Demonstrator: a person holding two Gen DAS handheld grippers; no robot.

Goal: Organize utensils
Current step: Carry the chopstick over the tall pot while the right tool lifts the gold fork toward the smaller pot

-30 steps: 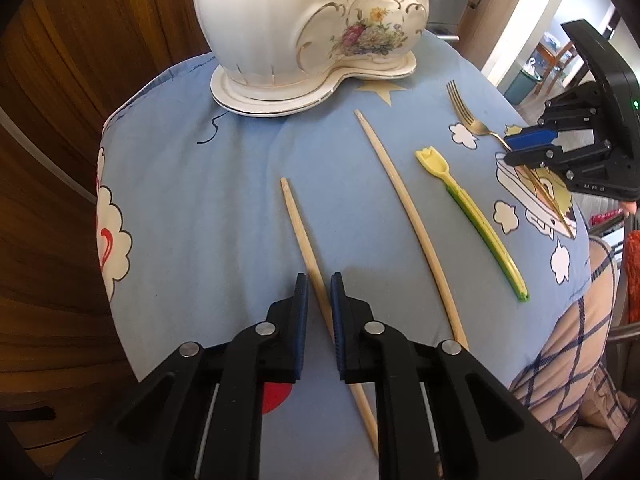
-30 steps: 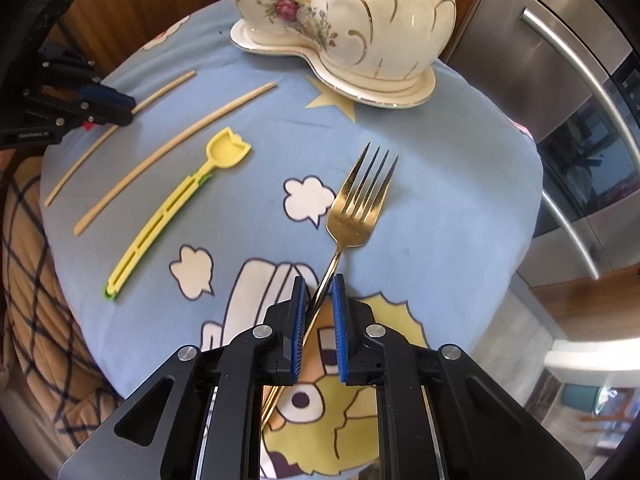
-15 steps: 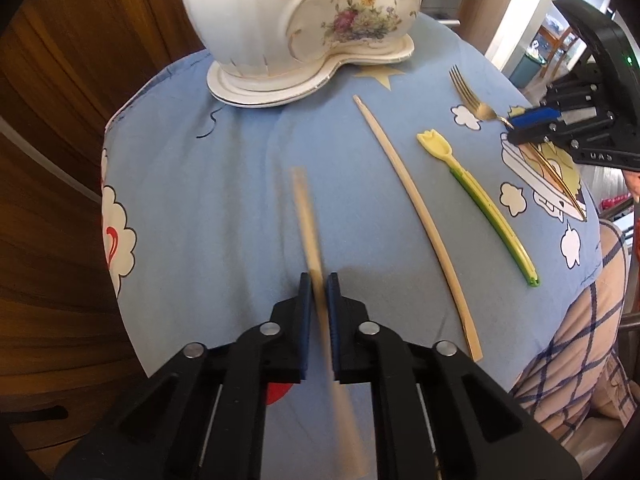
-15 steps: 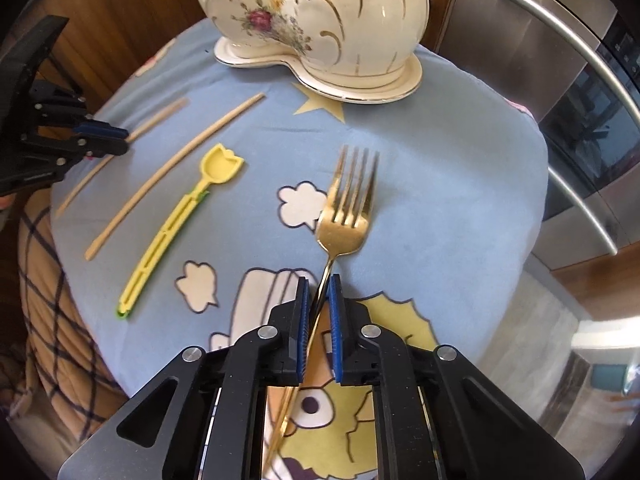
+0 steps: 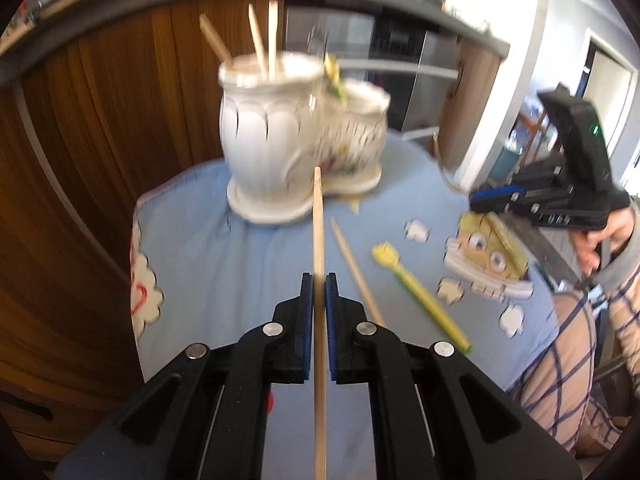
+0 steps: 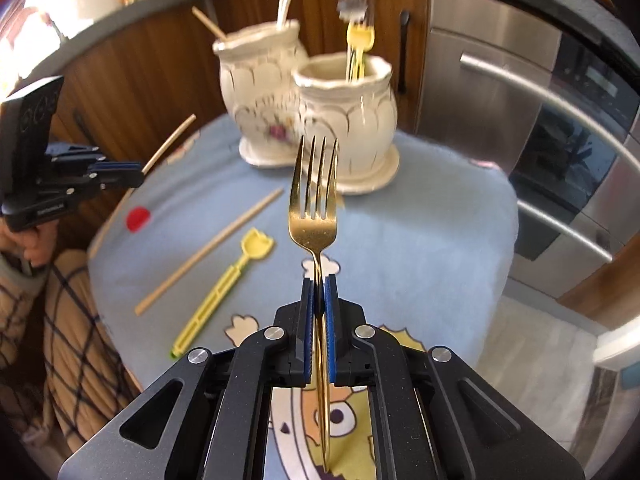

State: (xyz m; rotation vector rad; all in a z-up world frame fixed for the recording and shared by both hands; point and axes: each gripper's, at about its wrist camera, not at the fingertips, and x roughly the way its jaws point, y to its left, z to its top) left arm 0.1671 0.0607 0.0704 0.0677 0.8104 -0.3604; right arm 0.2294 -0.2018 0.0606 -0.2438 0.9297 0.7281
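Note:
My left gripper (image 5: 319, 280) is shut on a wooden chopstick (image 5: 318, 232) and holds it above the blue cloth, pointing at the white double ceramic holder (image 5: 296, 136). My right gripper (image 6: 319, 284) is shut on a gold fork (image 6: 314, 200), lifted with tines up, in front of the holder (image 6: 344, 120). A second chopstick (image 6: 212, 246) and a yellow plastic pick (image 6: 228, 284) lie on the cloth. The holder's left pot holds chopsticks (image 5: 264, 36); its right pot holds forks (image 6: 358, 40).
The round table has a blue cartoon cloth (image 6: 420, 248). Wooden cabinets (image 5: 80, 140) stand behind on the left, a steel oven (image 6: 560, 140) on the right. The person's checked trousers (image 6: 68, 320) are at the table's near edge.
Both grippers have lifted off the cloth with their utensils and tilted up, so the holder's rims and contents now show. The fork and the chopstick have left the cloth.

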